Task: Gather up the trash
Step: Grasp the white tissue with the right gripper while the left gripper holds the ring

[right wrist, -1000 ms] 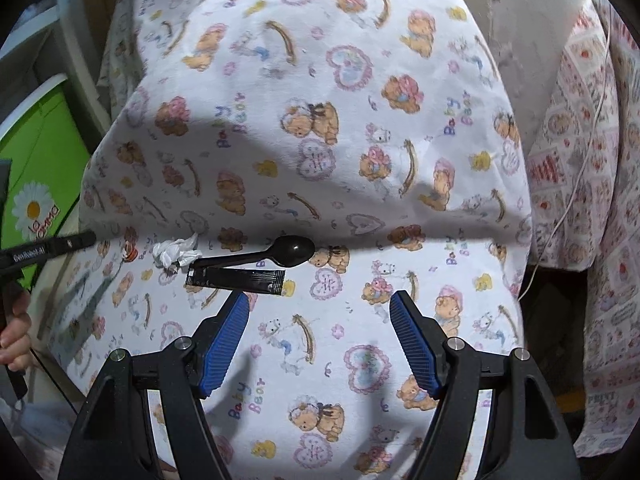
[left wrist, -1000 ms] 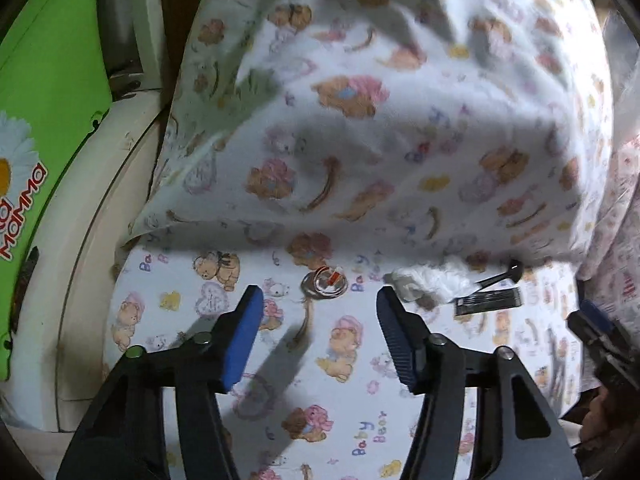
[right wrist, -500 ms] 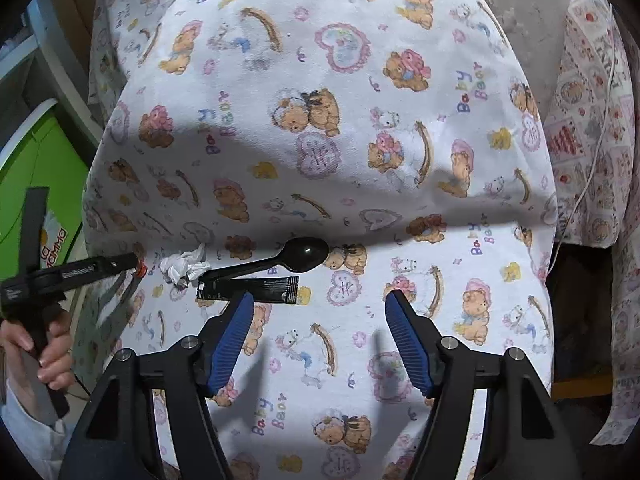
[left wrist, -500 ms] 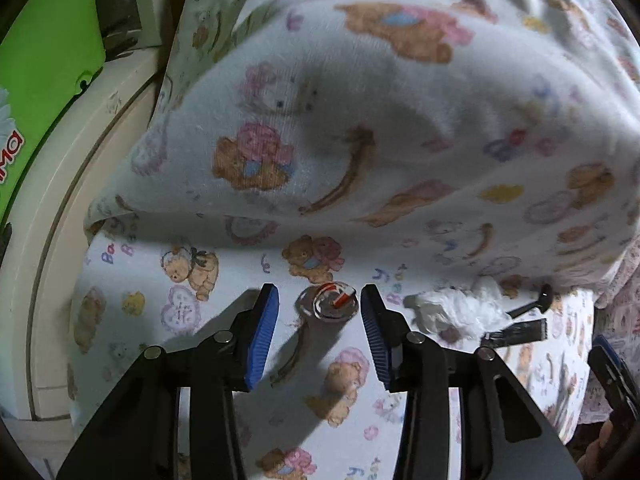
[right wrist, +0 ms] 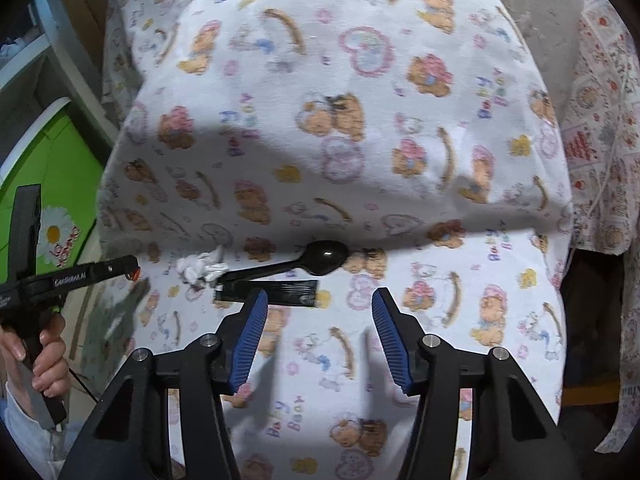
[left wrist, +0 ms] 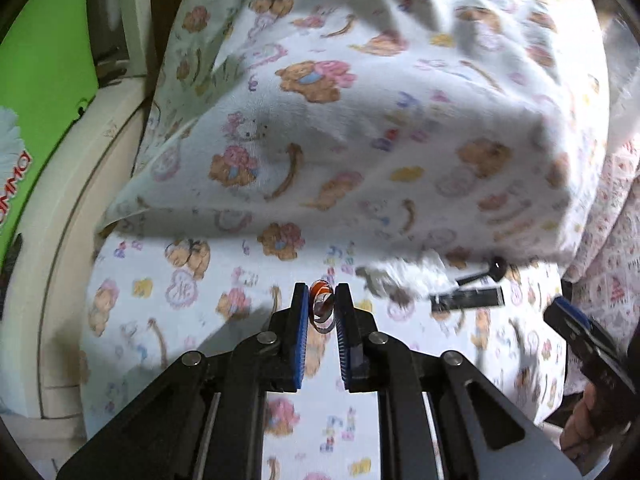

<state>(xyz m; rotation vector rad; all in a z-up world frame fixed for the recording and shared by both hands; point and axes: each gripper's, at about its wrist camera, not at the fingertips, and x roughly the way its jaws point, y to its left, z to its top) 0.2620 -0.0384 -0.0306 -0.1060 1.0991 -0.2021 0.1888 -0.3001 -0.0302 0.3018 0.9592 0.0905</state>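
My left gripper is shut on a small clear and red plastic wrapper, held just above the bear-print sheet. To its right lie a crumpled white tissue, a black plastic spoon and a black sachet. In the right wrist view, my right gripper is open and empty just in front of the black sachet, with the spoon and the tissue behind it. The left gripper shows at the far left there.
A large bear-print pillow rises right behind the trash. A cream frame and a green panel stand at the left. A patterned cloth hangs at the right, with a dark gap below it.
My left gripper moved in and closed on the wrapper, and lifted it slightly. My right gripper moved closer to the sachet and spoon and stayed open.
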